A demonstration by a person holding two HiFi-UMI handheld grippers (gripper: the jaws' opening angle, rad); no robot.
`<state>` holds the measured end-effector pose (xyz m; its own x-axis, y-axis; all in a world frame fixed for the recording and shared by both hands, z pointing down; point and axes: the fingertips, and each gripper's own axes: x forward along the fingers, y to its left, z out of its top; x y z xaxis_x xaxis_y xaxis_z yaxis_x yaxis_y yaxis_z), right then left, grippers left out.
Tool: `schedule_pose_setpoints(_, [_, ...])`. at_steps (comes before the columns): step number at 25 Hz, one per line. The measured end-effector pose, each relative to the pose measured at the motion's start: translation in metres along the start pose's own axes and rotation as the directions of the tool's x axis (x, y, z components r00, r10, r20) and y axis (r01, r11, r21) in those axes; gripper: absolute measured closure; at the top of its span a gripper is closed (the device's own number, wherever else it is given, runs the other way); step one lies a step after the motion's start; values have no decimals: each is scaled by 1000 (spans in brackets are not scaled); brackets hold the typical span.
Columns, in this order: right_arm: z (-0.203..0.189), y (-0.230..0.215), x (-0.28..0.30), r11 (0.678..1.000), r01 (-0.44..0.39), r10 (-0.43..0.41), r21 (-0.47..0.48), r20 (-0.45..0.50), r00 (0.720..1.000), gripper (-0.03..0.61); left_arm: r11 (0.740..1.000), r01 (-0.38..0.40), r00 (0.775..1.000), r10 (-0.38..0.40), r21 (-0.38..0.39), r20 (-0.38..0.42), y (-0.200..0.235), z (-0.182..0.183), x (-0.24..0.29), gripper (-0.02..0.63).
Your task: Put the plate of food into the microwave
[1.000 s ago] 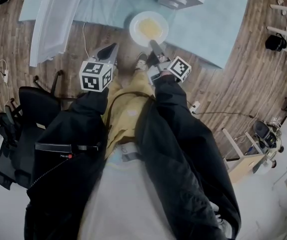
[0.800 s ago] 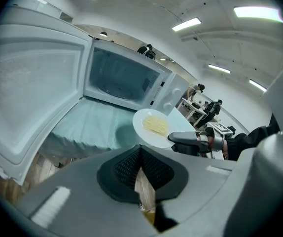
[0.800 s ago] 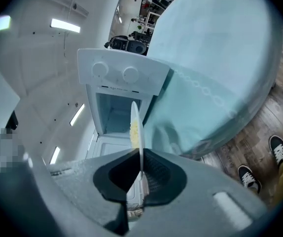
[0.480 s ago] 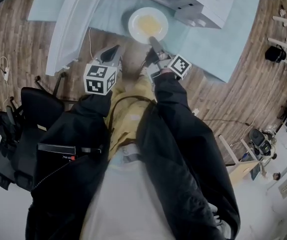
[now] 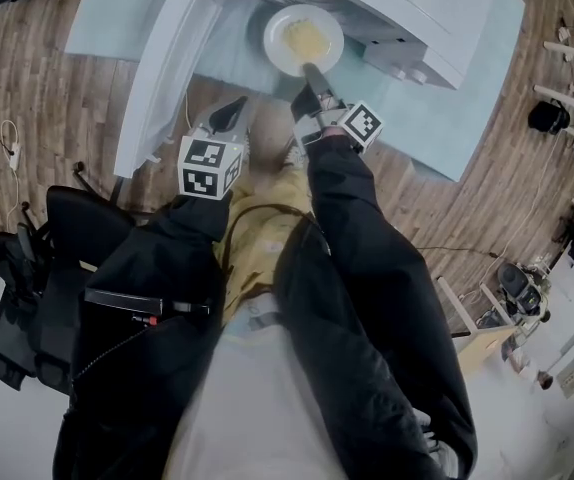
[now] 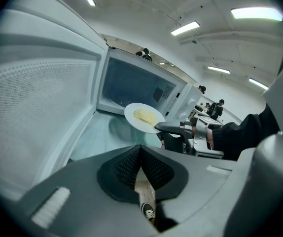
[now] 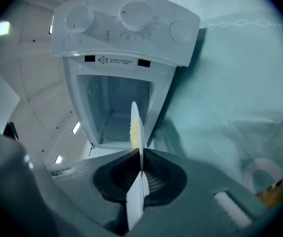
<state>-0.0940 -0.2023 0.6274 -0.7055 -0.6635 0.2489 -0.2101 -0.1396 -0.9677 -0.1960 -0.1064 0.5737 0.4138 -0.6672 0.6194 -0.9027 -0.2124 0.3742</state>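
Observation:
A white plate [image 5: 304, 40] with yellow food hangs just in front of the open white microwave [image 5: 397, 8], level with its cavity [image 7: 113, 107]. My right gripper [image 5: 313, 72] is shut on the plate's near rim. In the right gripper view the plate [image 7: 135, 125] shows edge-on between the pads. My left gripper [image 5: 233, 111] hovers lower left of the plate, shut and empty. In the left gripper view the plate [image 6: 144, 117] sits before the cavity [image 6: 131, 88], with the right gripper [image 6: 178, 132] under its rim.
The microwave door [image 5: 167, 68] stands swung open on the left, close to my left gripper. The control panel with its knobs [image 7: 122, 21] is on the microwave's right side. A light teal cloth covers the table [image 5: 447, 88]. A black chair [image 5: 37, 268] stands on the wooden floor at left.
The right gripper has carried the plate forward, from over the table's front to the mouth of the microwave. The left gripper has followed a little, still shut.

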Motion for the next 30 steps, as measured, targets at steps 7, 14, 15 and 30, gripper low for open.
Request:
schedule_pose_setpoints(7, [30,12,46,999,-17,13,51,86,996,571,1000,27,999,-27,-6,-21,12,-8,1,618])
schedule_pose_setpoints(14, [46,22,76,996,-8,-6,92,147,989,569,999,37,999,-38,-27,-31,18,-16,-2,618])
schedule_pose_setpoints(15, [48,23,78,995,-8,-7,98,154,988,569,999,37,999,-38,-29,-32,19,-17,-2,618])
schedule_pose_setpoints(30, [65,4,89,997,8,-23,82,184,983,490,998,17,999,-19,-54,-33,23,-27,-10,618])
